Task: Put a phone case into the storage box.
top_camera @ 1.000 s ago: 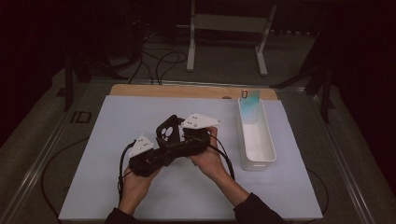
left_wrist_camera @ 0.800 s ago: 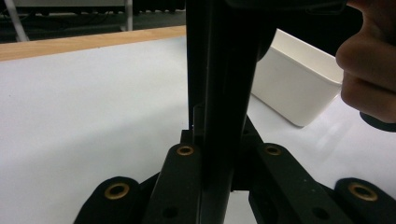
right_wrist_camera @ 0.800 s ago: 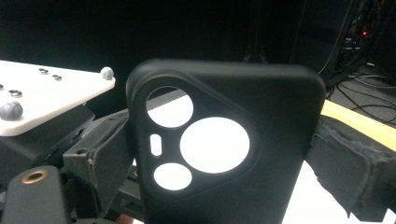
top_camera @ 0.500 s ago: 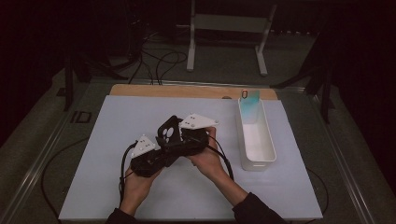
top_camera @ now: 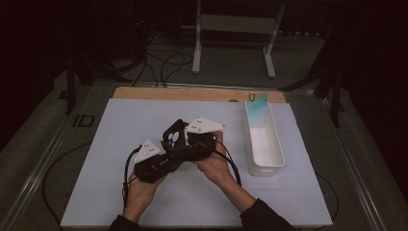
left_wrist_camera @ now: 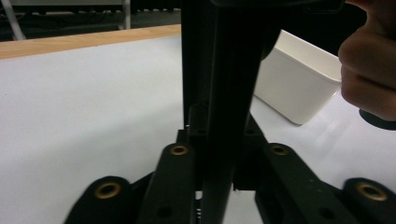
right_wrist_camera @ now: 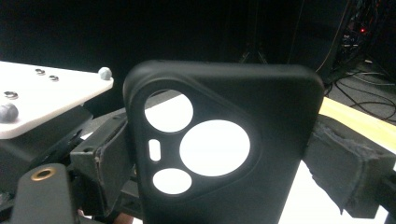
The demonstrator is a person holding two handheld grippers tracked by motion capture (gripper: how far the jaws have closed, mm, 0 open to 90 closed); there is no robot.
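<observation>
On the white table (top_camera: 110, 144), under dim light with dark room, cables and a white stand (top_camera: 235, 29) behind, both hands are bringing the grippers together. The right gripper (top_camera: 180, 144) is pinching a black phone case (right_wrist_camera: 219, 144) between its fingers. The left gripper (top_camera: 166, 156) is meeting it; its finger spread I cannot tell. A white bin (top_camera: 264, 144) is sitting to the right, holding a teal phone (top_camera: 257, 108) upright.
</observation>
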